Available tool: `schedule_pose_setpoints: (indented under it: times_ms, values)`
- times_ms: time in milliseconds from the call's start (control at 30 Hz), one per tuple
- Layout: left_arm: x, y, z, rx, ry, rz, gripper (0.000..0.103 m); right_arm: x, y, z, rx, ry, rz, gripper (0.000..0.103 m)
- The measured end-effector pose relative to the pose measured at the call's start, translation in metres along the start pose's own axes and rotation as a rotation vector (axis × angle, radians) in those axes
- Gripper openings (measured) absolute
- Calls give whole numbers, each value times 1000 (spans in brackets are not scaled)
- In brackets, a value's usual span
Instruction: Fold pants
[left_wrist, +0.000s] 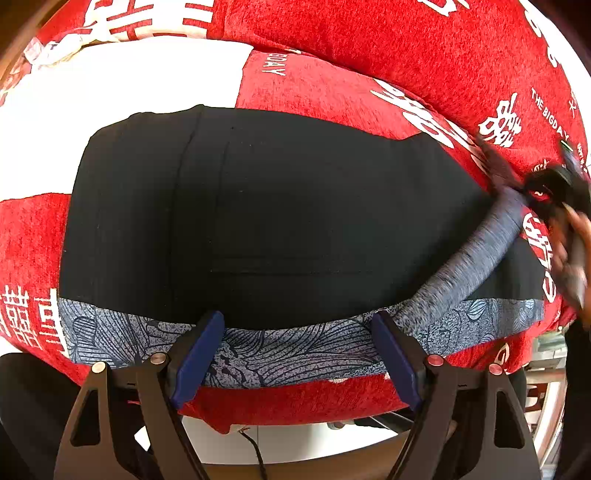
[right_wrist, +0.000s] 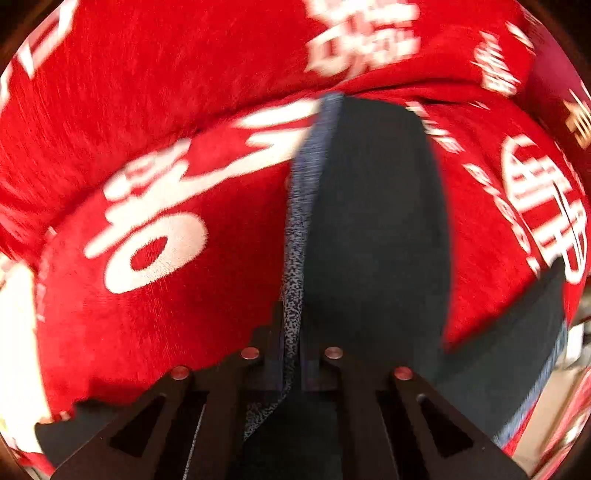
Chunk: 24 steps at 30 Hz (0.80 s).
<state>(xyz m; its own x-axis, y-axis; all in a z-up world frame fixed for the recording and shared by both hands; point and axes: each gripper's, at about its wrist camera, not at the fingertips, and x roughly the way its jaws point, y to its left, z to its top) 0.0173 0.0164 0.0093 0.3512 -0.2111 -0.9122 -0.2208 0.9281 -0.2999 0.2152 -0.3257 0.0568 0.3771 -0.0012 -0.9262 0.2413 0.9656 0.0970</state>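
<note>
The pants (left_wrist: 266, 206) are black with a blue-grey patterned waistband (left_wrist: 295, 354) and lie spread on a red blanket. My left gripper (left_wrist: 295, 354) is open, its blue fingers (left_wrist: 199, 354) wide apart just over the waistband at the near edge. My right gripper (right_wrist: 293, 354) is shut on the pants (right_wrist: 376, 236), pinching a blue-grey edge (right_wrist: 295, 266) and lifting it off the blanket. In the left wrist view that lifted edge (left_wrist: 480, 254) rises toward the blurred right gripper (left_wrist: 554, 192) at the far right.
The red blanket with white characters (left_wrist: 369, 44) covers the whole surface and bunches up behind the pants. A white patch (left_wrist: 129, 81) lies at the back left. The near edge of the surface drops off below my left gripper, with a cable (left_wrist: 255, 450) there.
</note>
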Motion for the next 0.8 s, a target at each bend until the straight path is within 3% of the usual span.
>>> schedule_pose_setpoints:
  times_ms: [100, 200, 300, 400, 467, 500, 533, 600, 700, 733, 800]
  values:
    - [-1, 1, 1, -8, 3, -6, 83, -50, -54, -43, 100, -112, 39, 6]
    - [1, -2, 2, -1, 12, 7, 83, -73, -97, -87, 181, -155, 44, 6]
    - [3, -6, 3, 18, 18, 21, 88, -63, -131, -129, 200, -143, 30, 7]
    - [5, -9, 3, 30, 22, 39, 88, -41, -140, -150, 151, -87, 5, 10]
    - [4, -7, 3, 24, 22, 32, 88, -48, -131, -150, 54, -109, -54, 21]
    - [4, -7, 3, 18, 23, 28, 88, -51, -123, -147, -10, -108, -120, 37]
    - [4, -7, 3, 15, 23, 26, 88, -54, -119, -147, -36, -114, -155, 61]
    - [4, -6, 4, 10, 23, 25, 88, -64, -113, -153, -93, -138, -174, 81]
    - [6, -9, 3, 18, 18, 43, 88, -81, -92, -170, -282, -206, -314, 81]
    - [7, -10, 3, 23, 18, 48, 93, -87, -85, -174, -337, -241, -363, 81]
    - [9, -13, 2, 33, 18, 55, 94, -97, -71, -176, -402, -308, -411, 82]
